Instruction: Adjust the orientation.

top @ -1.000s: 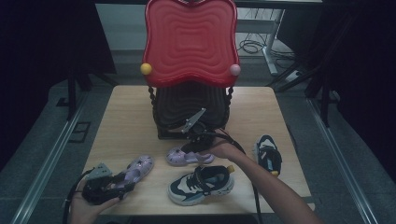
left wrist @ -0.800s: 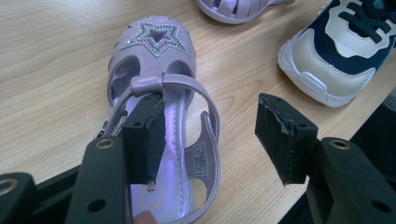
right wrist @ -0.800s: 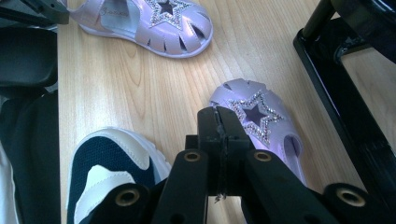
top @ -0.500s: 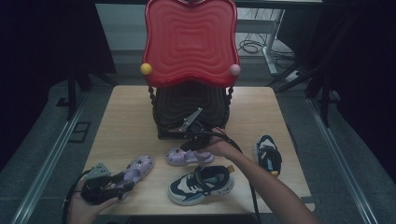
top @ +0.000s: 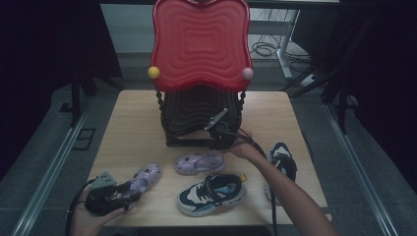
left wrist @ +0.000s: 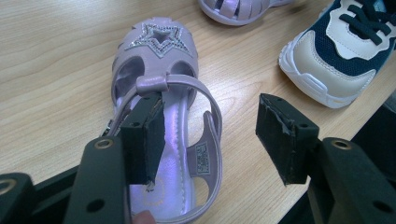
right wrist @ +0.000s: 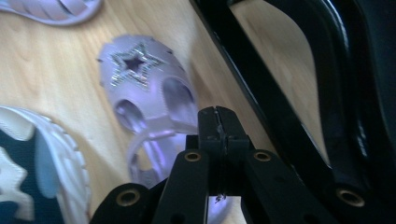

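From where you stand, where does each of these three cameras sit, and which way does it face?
High view: above the person's side, facing forward and down on the table; both forearms, left gripper, right gripper.
Left gripper view: rides that gripper, facing a purple star sandal; open black fingers.
Right gripper view: on its gripper, shut, facing the second sandal beside a black rack.
Shared: both gripper views catch the navy sneaker.

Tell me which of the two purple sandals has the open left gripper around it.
The purple sandal at the table's near-left corner: the left gripper straddles its heel. The other sandal lies mid-table.
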Available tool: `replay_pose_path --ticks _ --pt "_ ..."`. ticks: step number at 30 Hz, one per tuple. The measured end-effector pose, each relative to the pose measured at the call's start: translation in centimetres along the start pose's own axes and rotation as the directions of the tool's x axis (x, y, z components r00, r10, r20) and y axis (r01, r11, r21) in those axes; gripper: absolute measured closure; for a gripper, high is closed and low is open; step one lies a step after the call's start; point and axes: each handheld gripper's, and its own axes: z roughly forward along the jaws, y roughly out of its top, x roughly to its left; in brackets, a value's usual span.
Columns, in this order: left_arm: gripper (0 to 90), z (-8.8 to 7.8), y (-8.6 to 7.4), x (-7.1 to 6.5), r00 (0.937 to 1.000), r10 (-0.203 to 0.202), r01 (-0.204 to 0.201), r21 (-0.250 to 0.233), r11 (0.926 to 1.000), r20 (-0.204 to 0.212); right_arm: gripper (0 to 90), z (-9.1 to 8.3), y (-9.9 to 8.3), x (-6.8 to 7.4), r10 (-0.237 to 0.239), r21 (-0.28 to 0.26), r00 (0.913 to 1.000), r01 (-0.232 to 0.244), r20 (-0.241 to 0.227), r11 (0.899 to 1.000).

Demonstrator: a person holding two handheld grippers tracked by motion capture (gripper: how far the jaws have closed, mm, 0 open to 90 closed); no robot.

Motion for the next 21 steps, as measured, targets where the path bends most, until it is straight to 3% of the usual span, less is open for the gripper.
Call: replay_pose_path --ticks 11,21 --pt "41.9 -0.2 -0.1 0.0 1.0000 -0.001 0.001 -0.007 1.0000 -0.008 89.6 0.9 -0.8 -0.4 -0.042 0.060 0.9975 0.038 0.057 0.997" --pt "41.7 -0.2 0.0 0.1 1.0000 -0.001 0.001 -0.012 0.9999 -0.010 89.6 1.3 -1.6 -0.8 -0.039 0.081 0.9973 0.034 0.063 0.996"
